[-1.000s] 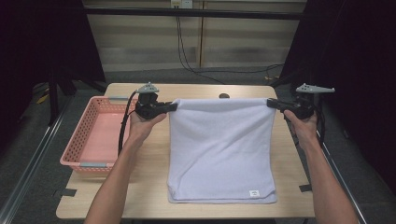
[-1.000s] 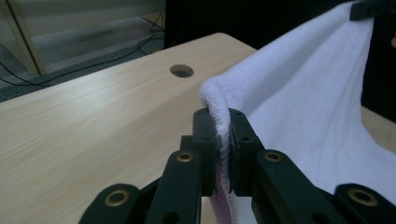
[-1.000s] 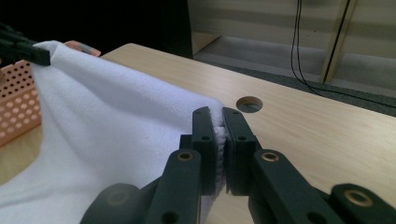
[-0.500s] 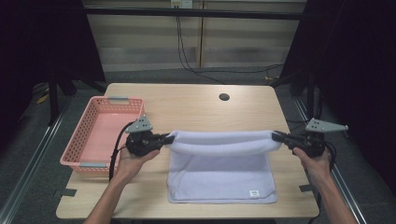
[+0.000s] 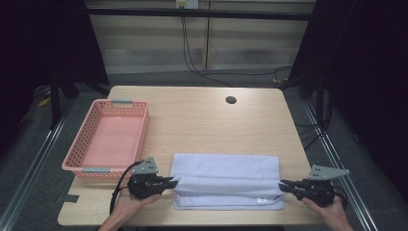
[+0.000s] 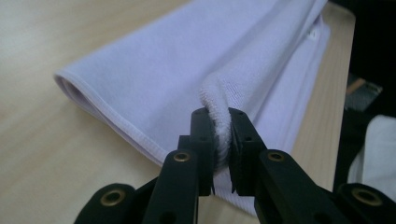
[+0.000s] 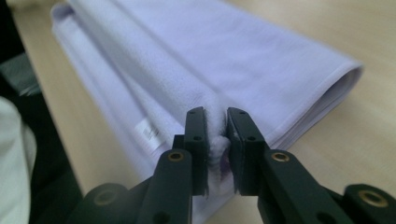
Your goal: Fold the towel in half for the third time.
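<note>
Towel point(image 5: 226, 180): pale lilac terry, folded into a long band, lying flat on the near half of the desk point(image 5: 202, 120), just right of the pink basket point(image 5: 139, 108) and apart from it. Small label point(image 5: 262, 200) showing at the near right corner.

Left hand-held gripper point(image 5: 173, 183): low at the band's left end, jaws nipped on a ridge of cloth at the top layer's corner. Have just been easing apart a touch; pile squeezed between the pads in the left gripper view.

Right hand-held gripper point(image 5: 283, 184): low at the right end, mirror position. Jaws have just been opening more markedly; a wad of cloth sits between them and seems to touch both pads, grip judged looser than the left.

Handling, as judged:
- Light, limp, no stiffness. Sags wherever unsupported, so needs both ends held to stay square.
- Terry pile grippy, not slippery; a pinch on the hemmed edge likely to hold well.
- Not fragile. Main risk is layers sliding apart or the fold creeping if only the top ply gets caught.
- Thick at the folded ends, several plies stacked; wide-open jaws needed to take the whole stack.
- Best hold: the two short ends, near the corners, biting through all layers for a lift, or top-layer corners only for another fold.
</note>
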Tool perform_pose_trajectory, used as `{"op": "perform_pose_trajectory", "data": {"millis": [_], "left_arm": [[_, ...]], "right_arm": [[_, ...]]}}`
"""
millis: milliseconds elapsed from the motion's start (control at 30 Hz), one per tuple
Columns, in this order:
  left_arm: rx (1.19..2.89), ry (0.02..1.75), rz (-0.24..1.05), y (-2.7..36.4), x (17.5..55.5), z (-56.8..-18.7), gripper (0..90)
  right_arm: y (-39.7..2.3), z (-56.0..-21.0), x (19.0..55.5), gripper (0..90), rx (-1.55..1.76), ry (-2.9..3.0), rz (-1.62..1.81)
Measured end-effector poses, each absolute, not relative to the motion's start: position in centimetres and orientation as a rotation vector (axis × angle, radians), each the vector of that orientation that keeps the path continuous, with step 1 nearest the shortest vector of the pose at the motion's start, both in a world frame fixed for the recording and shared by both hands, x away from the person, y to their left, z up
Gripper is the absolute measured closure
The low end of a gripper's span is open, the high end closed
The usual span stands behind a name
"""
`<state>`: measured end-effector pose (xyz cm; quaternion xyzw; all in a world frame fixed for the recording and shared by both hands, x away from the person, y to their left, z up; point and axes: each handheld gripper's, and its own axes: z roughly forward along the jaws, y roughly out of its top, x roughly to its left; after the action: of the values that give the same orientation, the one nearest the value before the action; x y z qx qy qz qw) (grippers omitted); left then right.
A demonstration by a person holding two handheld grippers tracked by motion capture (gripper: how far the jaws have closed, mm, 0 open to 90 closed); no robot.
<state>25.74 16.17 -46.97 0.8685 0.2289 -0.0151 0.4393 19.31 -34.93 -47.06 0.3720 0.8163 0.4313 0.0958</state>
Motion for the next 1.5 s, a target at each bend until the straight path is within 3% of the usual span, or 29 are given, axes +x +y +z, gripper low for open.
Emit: {"op": "perform_pose_trajectory", "data": {"millis": [133, 367, 500, 633, 767, 867, 1033, 1167, 1300, 1500], "left_arm": [[2.180, 0.534, -0.075, 16.5, 24.7, -47.0, 78.3], [2.071, 0.581, -0.045, 18.6, 24.3, -46.3, 59.5], [2.082, 0.633, -0.004, 17.5, 26.1, -46.4, 57.1], [2.149, 0.647, -0.087, 15.7, 28.1, -47.4, 57.1], [2.216, 0.700, -0.079, 14.7, 29.1, -48.7, 49.8], [2.199, 0.721, -0.077, 14.5, 29.5, -49.1, 50.3], [2.192, 0.713, -0.027, 13.8, 30.2, -49.3, 49.3], [2.168, 0.714, -0.042, 12.7, 31.3, -49.5, 48.2], [2.200, 0.687, -0.063, 11.1, 31.7, -49.2, 44.3], [2.177, 0.704, -0.046, 10.5, 32.5, -48.6, 34.2]], "right_arm": [[-35.2, -47.3, 17.8, 71.8, 1.098, 2.465, 1.259], [-36.2, -46.3, 16.9, 55.8, 1.153, 2.345, 1.358], [-36.1, -46.2, 18.4, 49.9, 1.211, 2.283, 1.311], [-35.3, -47.6, 21.0, 46.0, 1.291, 2.285, 1.207], [-34.8, -49.1, 23.1, 38.9, 1.369, 2.298, 1.100], [-34.2, -49.9, 23.6, 38.2, 1.369, 2.329, 1.033], [-33.7, -49.9, 23.9, 66.9, 1.329, 2.324, 1.027], [-34.9, -49.9, 24.8, 73.7, 1.370, 2.290, 1.031], [-35.9, -49.9, 25.0, 72.9, 1.403, 2.234, 0.991], [-35.9, -48.7, 23.5, 51.2, 1.380, 2.177, 1.058]]}}
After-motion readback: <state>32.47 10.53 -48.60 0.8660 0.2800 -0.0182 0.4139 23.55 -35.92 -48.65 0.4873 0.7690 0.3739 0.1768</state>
